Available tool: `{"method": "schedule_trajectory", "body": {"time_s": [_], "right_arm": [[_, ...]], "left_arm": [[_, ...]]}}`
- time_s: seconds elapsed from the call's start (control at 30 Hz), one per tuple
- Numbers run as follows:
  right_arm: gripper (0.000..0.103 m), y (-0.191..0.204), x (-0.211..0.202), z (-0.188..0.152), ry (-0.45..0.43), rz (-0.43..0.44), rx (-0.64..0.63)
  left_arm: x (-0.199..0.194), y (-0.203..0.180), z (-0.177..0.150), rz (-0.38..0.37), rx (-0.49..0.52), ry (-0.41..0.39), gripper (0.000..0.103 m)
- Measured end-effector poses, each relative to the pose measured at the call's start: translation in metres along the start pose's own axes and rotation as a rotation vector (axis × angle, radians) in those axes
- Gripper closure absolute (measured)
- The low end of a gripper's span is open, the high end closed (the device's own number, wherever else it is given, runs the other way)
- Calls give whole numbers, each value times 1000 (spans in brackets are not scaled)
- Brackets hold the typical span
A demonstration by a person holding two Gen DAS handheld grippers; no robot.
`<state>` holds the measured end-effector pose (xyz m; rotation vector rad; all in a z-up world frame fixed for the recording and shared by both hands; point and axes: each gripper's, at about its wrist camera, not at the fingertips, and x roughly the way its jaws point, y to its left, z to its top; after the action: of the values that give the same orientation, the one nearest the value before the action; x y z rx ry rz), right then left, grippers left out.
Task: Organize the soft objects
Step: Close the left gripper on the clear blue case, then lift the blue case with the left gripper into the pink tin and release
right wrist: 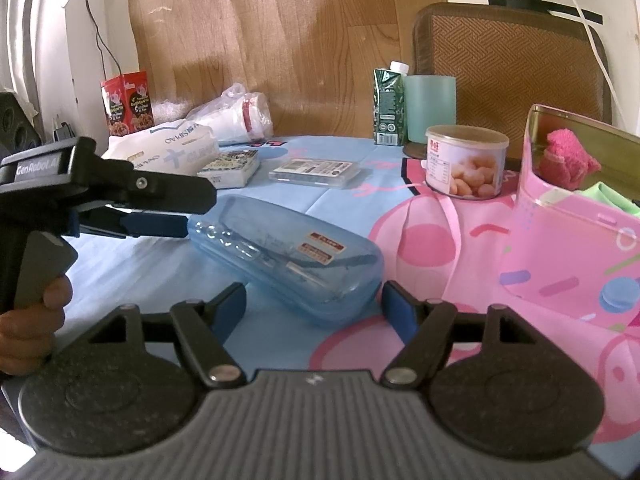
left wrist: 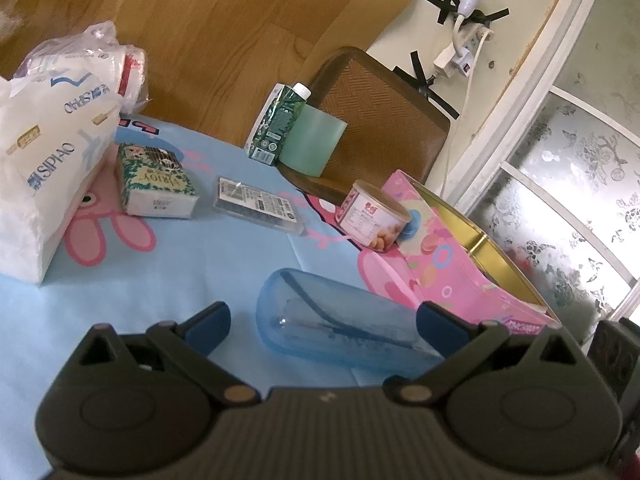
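Observation:
A pink tin box (right wrist: 560,248) stands open at the right, with a pink soft cloth (right wrist: 566,160) and a green cloth (right wrist: 608,198) inside; it also shows in the left wrist view (left wrist: 452,264). A white tissue pack (left wrist: 44,160) and a small green tissue packet (left wrist: 156,180) lie at the left, also in the right wrist view (right wrist: 172,150) (right wrist: 232,166). My left gripper (left wrist: 322,322) is open and empty, beside the blue case (left wrist: 340,328). My right gripper (right wrist: 314,304) is open and empty in front of the blue case (right wrist: 288,248).
A peanut can (right wrist: 464,160), a clear flat box (right wrist: 314,170), a green carton (right wrist: 388,104) with a green cup (right wrist: 430,108), a bagged cup stack (right wrist: 240,114) and a red box (right wrist: 128,102) sit on the blue cartoon cloth (right wrist: 140,272). A woven chair back (right wrist: 508,60) stands behind.

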<state>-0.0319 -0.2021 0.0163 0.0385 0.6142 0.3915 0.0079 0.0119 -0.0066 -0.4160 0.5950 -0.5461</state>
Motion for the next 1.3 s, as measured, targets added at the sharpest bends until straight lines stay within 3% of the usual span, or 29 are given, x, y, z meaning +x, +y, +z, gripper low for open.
{"method": "schedule_trajectory", "body": {"time_s": [0.57,0.9,1.07,1.2,1.3], "right_arm": [[33,6,-7,-4,-13,32,-28],[33,23,-39,-27,-2,130,-104],[32,20,-40,-28,-7,82,-127],[21,9,-45,-22,-40,71,-97],[20,6,-41,-17,-46,98,-92]], "left_arm": [[1,-7,-1,-10,46,5,1],[2,-6,-1,-18,48,13,1],[-5,6,0,-1,-38,29,0],[-18,9,-5,-37,-116,55,0],[-25,3,-6,-56,-133,65,0]]}}
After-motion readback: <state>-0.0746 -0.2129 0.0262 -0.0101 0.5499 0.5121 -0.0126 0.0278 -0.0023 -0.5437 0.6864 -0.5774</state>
